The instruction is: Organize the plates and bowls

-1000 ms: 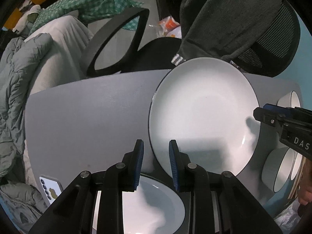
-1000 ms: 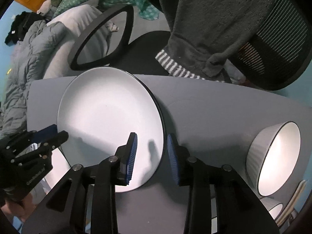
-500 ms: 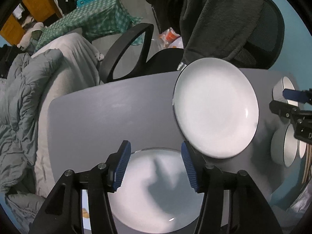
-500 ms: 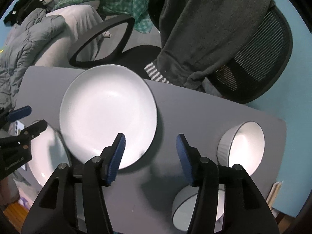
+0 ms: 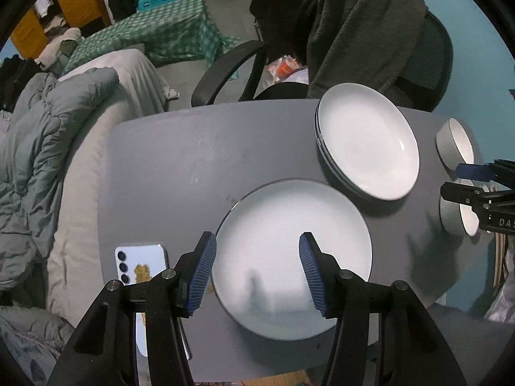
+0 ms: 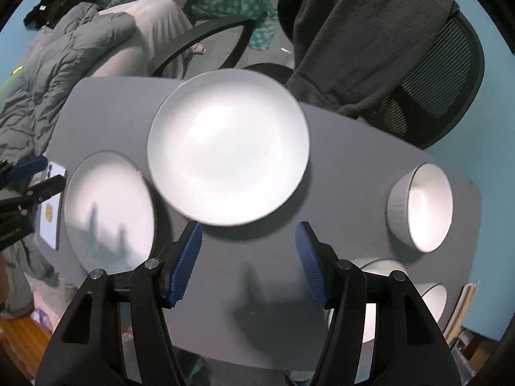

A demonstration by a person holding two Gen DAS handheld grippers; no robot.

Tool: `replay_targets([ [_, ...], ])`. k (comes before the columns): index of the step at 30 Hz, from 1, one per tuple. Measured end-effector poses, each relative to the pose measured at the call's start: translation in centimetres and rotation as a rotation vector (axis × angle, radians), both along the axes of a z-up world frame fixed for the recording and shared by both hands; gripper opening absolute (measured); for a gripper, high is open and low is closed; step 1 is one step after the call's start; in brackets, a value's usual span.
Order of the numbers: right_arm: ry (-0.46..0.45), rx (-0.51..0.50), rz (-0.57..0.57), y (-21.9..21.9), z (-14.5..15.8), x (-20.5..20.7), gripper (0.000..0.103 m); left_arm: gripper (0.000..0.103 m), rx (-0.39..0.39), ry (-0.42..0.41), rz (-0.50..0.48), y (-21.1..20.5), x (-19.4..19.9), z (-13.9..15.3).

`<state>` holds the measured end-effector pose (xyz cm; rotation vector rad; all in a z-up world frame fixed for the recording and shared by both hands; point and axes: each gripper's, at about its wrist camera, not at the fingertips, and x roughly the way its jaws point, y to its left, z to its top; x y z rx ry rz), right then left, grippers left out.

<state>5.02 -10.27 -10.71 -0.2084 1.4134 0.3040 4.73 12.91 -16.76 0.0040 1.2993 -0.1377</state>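
A stack of white plates [image 5: 367, 141] with dark rims sits at the far side of the grey table [image 5: 167, 167]; in the right wrist view the stack of plates [image 6: 228, 148] lies just beyond my fingers. A single white plate [image 5: 293, 251] lies directly under my left gripper [image 5: 257, 247], which is open and empty. My right gripper [image 6: 248, 234] hangs open over bare tabletop, also empty. Two ribbed bowls stand on the right: one bowl [image 6: 421, 207] in full view, the other bowl [image 6: 379, 265] partly behind my right finger.
A light-blue phone [image 5: 141, 263] lies at the table's left corner beside the single plate. An office chair [image 6: 428, 74] draped with a dark fleece stands behind the table, and a bed with grey quilts [image 5: 48, 148] lies to the left. Paper items stick out at the right edge [image 6: 463, 308].
Both grippers spread their jaws, let go of the large plate's rim, and rose back from it. The plate now rests on the stack, and more of the table shows.
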Motion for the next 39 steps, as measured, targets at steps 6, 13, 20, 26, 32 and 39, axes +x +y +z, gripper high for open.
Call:
replay_targets([
  [6,0.014,0.026,0.017,1.0,-0.4,-1.9,0.059,0.055,-0.003,0.0,-0.017,1.1,-1.7,0.1],
  [13,0.018,0.058,0.038,1.8,-0.6,-3.4,0.06,0.055,0.025,0.037,-0.009,2.4,-2.1,-1.6],
  [20,0.03,0.069,0.053,3.0,-1.9,-4.2,0.06,0.053,0.046,0.075,0.047,4.1,-1.1,-4.5],
  [26,0.033,0.088,0.067,4.3,-3.0,-3.8,0.06,0.053,-0.001,0.081,0.063,4.9,-0.1,-5.4],
  [32,0.061,0.131,0.061,5.6,-5.0,-3.1,0.06,0.053,-0.025,0.103,0.043,3.7,0.6,-5.9],
  [39,0.084,0.143,0.06,6.4,-6.8,-3.0,0.06,0.053,-0.017,0.138,0.04,2.9,0.8,-7.2],
])
